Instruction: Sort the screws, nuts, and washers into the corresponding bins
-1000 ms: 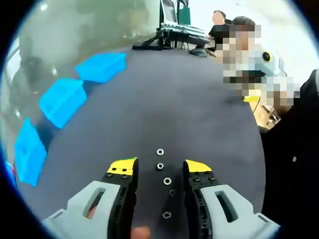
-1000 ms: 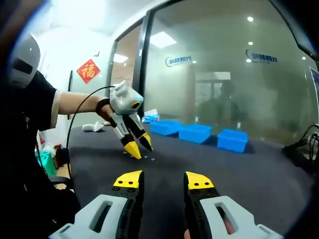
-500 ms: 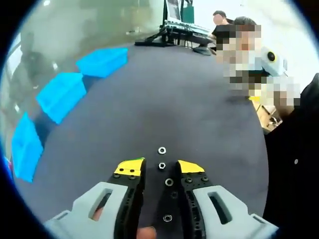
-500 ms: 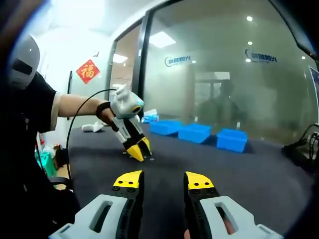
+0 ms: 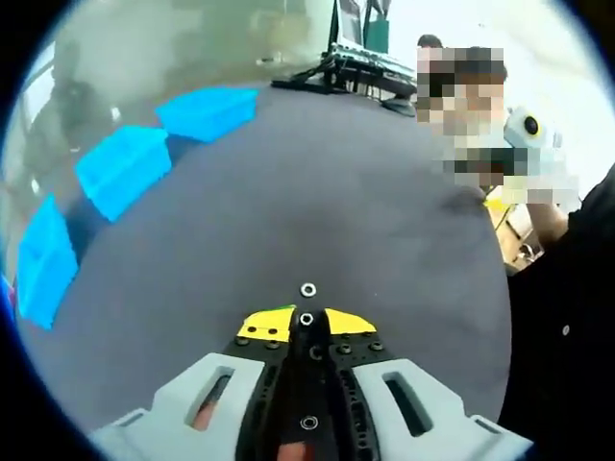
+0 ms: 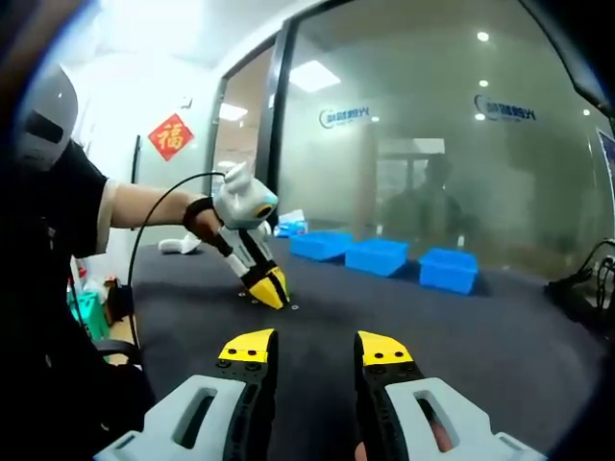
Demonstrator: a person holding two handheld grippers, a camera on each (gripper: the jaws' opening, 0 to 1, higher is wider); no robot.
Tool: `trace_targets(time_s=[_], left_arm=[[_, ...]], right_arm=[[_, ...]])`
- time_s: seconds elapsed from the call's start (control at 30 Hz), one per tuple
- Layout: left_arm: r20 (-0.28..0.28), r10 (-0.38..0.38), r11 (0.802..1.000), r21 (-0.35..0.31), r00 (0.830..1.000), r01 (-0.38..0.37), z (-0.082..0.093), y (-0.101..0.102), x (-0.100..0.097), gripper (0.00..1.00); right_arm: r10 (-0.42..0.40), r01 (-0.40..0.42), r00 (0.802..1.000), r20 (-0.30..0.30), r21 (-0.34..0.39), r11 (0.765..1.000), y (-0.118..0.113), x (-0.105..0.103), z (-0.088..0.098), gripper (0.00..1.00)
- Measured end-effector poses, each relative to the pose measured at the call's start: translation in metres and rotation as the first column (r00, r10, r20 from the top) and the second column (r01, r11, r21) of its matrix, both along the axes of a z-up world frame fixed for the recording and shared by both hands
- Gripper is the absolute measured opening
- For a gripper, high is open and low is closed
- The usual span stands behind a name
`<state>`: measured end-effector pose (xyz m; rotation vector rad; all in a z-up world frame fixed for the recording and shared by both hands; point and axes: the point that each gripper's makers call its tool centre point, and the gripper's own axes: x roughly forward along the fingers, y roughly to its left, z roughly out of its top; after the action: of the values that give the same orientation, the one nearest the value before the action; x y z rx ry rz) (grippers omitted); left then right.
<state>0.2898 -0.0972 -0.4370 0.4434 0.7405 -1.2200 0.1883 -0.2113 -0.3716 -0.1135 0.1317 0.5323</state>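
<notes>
I see the dark table [image 5: 365, 202] with three blue bins [image 5: 120, 168] at its far edge. My left tongs [image 5: 307, 321] are clenched on a nut [image 5: 307, 319] low on the table, a washer [image 5: 308, 289] just ahead. My right tongs [image 6: 309, 348] are released, above the table

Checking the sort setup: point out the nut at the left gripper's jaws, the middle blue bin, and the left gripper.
nut [image 5: 307, 319], left gripper view, its top face
middle blue bin [image 5: 123, 168], left gripper view, its upper surface
left gripper [image 6: 270, 293], right gripper view, yellow tips
</notes>
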Motion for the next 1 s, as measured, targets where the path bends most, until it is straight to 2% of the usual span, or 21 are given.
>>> trace_targets(time_s=[0.3,0.4,0.43,0.5,0.63,0.73,0.8,0.93,1.0], left_arm=[[-0.003,0.025,0.999,-0.024,1.000,-0.025,0.001,0.000,0.001,0.06],[-0.003,0.059,0.996,-0.069,0.998,-0.059,0.006,-0.002,0.004,0.06],[0.007,0.068,0.991,-0.116,0.998,-0.067,0.014,-0.006,0.006,0.06],[0.006,0.106,0.982,-0.157,0.994,-0.104,0.023,-0.006,0.009,0.05],[0.021,0.134,0.966,-0.227,0.991,-0.125,0.038,-0.005,0.011,0.05],[0.043,0.185,0.932,-0.323,0.982,-0.161,0.056,-0.006,0.015,0.06],[0.055,0.198,0.925,-0.340,0.979,-0.168,0.062,-0.003,0.014,0.06],[0.087,0.231,0.895,-0.410,0.969,-0.177,0.081,0.000,0.015,0.06],[0.092,0.248,0.887,-0.422,0.964,-0.188,0.086,0.003,0.015,0.06]], right_arm=[[0.002,-0.002,1.000,0.001,-0.001,1.000,0.001,0.000,0.001,0.28],[0.004,-0.004,1.000,0.003,-0.002,1.000,0.002,0.000,0.001,0.28],[0.003,-0.003,1.000,0.003,-0.002,1.000,0.002,0.000,0.001,0.28],[0.003,-0.003,1.000,0.004,-0.003,1.000,0.002,0.001,0.002,0.28],[-0.002,0.002,1.000,0.010,-0.002,1.000,0.001,0.001,0.004,0.28],[-0.006,0.006,1.000,0.015,0.000,1.000,0.002,0.002,0.006,0.28],[-0.005,0.005,1.000,0.015,0.000,1.000,0.002,0.002,0.006,0.28],[-0.001,0.001,1.000,0.017,-0.005,1.000,0.005,0.002,0.007,0.28],[0.001,-0.001,1.000,0.020,-0.006,1.000,0.006,0.002,0.008,0.28]])
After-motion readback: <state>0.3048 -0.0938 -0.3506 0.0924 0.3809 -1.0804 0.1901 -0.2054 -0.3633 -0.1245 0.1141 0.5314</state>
